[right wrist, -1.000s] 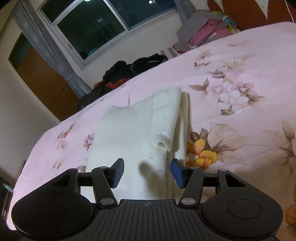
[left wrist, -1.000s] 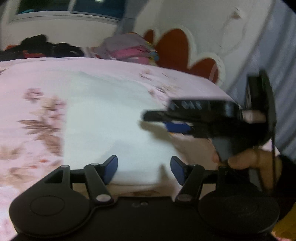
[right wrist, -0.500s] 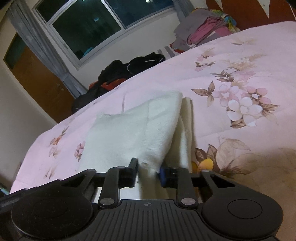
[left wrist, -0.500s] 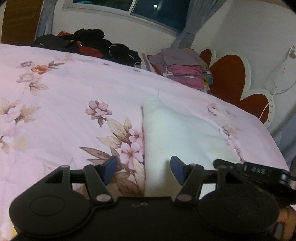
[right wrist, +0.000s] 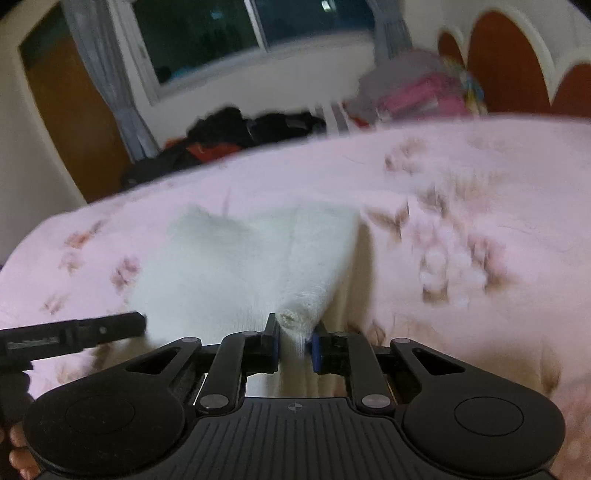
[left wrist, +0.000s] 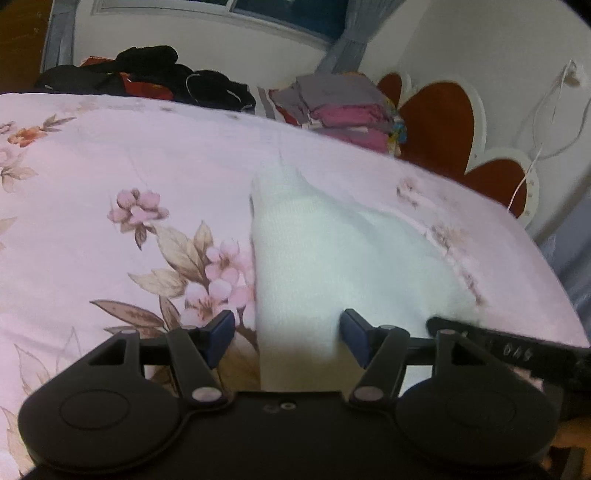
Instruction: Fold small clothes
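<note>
A white knitted garment [left wrist: 332, 251] lies on the pink floral bedsheet [left wrist: 110, 166]. My left gripper [left wrist: 287, 334] is open, its blue pads either side of the garment's near left edge. In the right wrist view my right gripper [right wrist: 294, 345] is shut on the garment's [right wrist: 251, 258] near corner, which rises into the jaws. The right gripper's finger [left wrist: 509, 347] shows at the left wrist view's right edge. The left gripper's finger [right wrist: 74, 334] shows at the right wrist view's left edge.
A stack of folded grey and pink clothes [left wrist: 340, 107] sits at the bed's far side by a red and white headboard [left wrist: 443, 118]. A pile of dark clothes [left wrist: 155, 77] lies below the window [right wrist: 258, 33]. A wooden door [right wrist: 70, 110] stands at far left.
My right gripper closed on the garment's near corner and lifted it; its view has swung and blurred. My left gripper moved from over the garment to its near left edge, still open.
</note>
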{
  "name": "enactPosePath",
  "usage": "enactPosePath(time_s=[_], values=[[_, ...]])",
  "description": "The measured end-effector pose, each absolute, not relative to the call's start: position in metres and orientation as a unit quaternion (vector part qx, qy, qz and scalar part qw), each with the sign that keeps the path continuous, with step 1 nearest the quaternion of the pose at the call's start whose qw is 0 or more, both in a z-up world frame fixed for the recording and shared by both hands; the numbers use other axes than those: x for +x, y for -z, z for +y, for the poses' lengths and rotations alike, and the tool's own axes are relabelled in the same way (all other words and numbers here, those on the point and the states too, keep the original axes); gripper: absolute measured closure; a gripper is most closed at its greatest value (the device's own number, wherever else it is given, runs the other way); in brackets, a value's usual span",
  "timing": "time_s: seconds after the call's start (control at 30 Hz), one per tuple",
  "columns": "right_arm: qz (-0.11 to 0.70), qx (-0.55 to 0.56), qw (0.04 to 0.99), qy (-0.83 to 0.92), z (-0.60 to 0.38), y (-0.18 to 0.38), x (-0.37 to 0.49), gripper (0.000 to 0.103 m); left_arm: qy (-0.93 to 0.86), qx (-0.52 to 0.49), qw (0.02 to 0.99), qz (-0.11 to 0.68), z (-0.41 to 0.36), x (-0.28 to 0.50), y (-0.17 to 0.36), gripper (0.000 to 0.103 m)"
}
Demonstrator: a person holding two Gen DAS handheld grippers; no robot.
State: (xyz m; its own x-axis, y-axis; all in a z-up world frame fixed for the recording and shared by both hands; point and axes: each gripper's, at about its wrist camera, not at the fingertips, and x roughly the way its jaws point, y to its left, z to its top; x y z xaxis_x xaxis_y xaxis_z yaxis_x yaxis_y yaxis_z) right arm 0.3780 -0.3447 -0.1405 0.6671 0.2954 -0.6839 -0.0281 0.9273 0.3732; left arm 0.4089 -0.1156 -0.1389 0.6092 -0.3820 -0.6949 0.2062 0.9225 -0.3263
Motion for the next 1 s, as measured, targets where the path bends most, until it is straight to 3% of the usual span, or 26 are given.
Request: enactPosePath(time_s=[0.17,0.33,1.0], values=[[0.395,0.214,0.888,-0.096,-0.357,0.134,0.366,0.084,0.162,-0.117,0.886,0.419,-0.108,0.411,0.142,0.032],[0.404,0.224,0.882,-0.094,-0.364,0.134,0.340,0.083,0.161,-0.110,0.886,0.420,-0.109,0.410,0.141,0.032],[0.438,0.257,0.855,-0.110,-0.356,0.141,0.282,0.082,0.192,-0.072,0.860,0.467,-0.101,0.373,0.140,0.038]])
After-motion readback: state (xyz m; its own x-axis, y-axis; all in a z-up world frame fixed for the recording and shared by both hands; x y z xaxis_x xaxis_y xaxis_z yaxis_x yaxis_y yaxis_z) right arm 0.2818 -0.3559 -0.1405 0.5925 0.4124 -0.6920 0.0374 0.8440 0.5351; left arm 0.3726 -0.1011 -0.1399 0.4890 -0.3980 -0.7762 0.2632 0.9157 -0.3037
